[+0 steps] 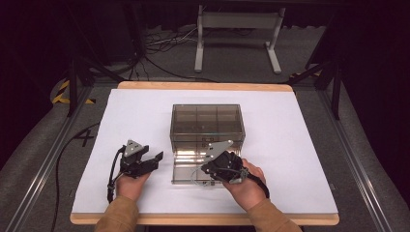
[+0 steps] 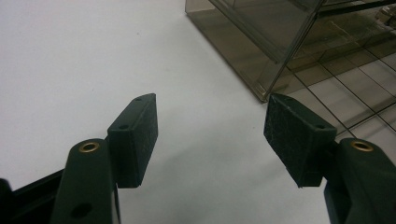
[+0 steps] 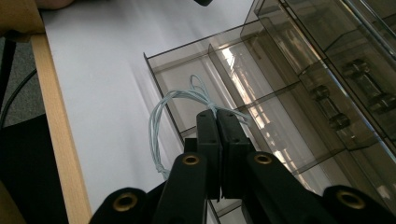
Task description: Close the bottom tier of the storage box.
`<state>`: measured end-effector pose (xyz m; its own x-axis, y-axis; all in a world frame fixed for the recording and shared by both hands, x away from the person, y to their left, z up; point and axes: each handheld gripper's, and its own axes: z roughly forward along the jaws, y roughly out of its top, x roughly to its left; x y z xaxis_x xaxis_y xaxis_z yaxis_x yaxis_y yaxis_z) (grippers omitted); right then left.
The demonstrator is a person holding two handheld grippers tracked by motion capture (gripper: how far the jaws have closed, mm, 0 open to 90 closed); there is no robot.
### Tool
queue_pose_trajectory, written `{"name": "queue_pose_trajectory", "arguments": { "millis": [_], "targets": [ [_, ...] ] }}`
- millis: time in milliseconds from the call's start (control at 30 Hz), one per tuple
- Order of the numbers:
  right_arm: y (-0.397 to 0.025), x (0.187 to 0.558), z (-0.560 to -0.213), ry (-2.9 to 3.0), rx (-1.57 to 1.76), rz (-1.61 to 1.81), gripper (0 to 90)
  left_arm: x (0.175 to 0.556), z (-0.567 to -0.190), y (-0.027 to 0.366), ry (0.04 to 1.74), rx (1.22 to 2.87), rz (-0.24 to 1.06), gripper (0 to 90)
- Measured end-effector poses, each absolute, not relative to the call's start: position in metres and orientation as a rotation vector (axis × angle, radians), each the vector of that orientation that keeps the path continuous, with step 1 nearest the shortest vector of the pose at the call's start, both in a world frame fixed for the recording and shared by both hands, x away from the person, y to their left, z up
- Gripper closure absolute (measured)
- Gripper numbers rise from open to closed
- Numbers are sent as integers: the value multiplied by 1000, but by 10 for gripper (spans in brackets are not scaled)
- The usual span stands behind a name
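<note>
Figure: a coil of pale wire carried over a smoked-plastic organiser. We see the right gripper point(image 3: 217, 114) with its jaws clenched on a loose bundle of thin light-blue wire point(image 3: 161, 121), held over the near compartments of the pulled-out drawer point(image 3: 187, 65) of the tinted plastic cabinet point(image 1: 207, 123). The loops hang free to one side of the jaws and reach out past the drawer's outer wall, over the white table cover point(image 1: 300, 145). The left gripper point(image 1: 147, 157) rests apart on the cover beside the cabinet, its jaws spread wide and holding nothing; in its own view the pads point(image 2: 137, 135) frame the cabinet's lower corner point(image 2: 261, 95).

Risks, as we judge them — the trailing loops could catch on the drawer's thin wall or on a divider as the bundle goes down, leaving part of the wire draped outside; springy wire may also uncoil on release and climb out of the compartment. A downward push on the extended drawer could tip or shift the light cabinet, which the left gripper is not steadying.

Room — the compartments are narrow and the cabinet front stands close beyond the right gripper, so we would expect little play forward. The cover left of the cabinet and toward the wooden table edge point(image 3: 56, 121) is open.
</note>
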<state>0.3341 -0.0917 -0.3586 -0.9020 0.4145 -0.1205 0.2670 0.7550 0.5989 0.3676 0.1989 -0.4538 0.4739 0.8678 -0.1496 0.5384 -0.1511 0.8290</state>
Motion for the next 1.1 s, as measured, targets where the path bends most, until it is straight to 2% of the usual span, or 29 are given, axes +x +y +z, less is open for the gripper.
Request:
{"name": "queue_pose_trajectory", "arguments": {
  "millis": [1100],
  "targets": [
    [-92, 356, -366, 2677, 591, 672, 890, 368, -454, 199, 1186, 1823, 460, 358]
  ]
}}
